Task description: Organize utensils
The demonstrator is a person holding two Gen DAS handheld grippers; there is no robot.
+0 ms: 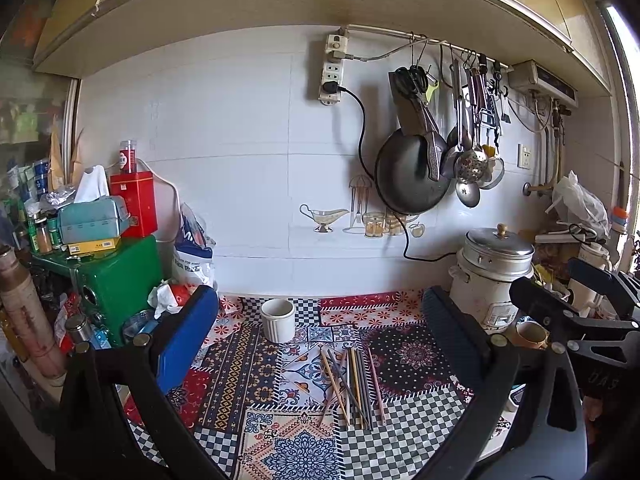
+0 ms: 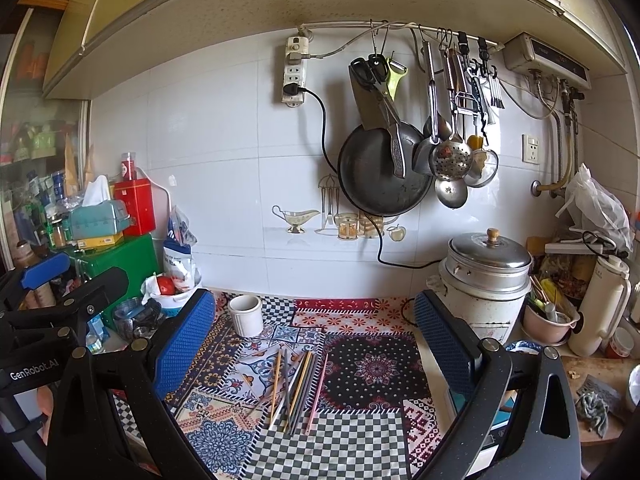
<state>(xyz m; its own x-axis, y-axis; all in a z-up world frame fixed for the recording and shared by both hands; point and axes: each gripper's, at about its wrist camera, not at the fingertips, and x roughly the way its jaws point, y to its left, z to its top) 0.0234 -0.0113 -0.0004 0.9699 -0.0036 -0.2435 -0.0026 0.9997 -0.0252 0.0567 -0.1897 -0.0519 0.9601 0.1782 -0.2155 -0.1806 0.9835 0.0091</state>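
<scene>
Both tongs, left (image 1: 320, 312) & right (image 2: 314, 312), wide apart, empty; left unit reads "GenRobot.AI"; chopsticks (image 2: 298, 386) loose.

- The left gripper (image 1: 320, 320) hangs in the air with its blue-padded fingers (image 1: 186, 340) spread wide and nothing between them.
- The right gripper (image 2: 316, 320) is level beside it, its jaws equally wide apart and empty, pads (image 2: 440, 340) angled outward.
</scene>
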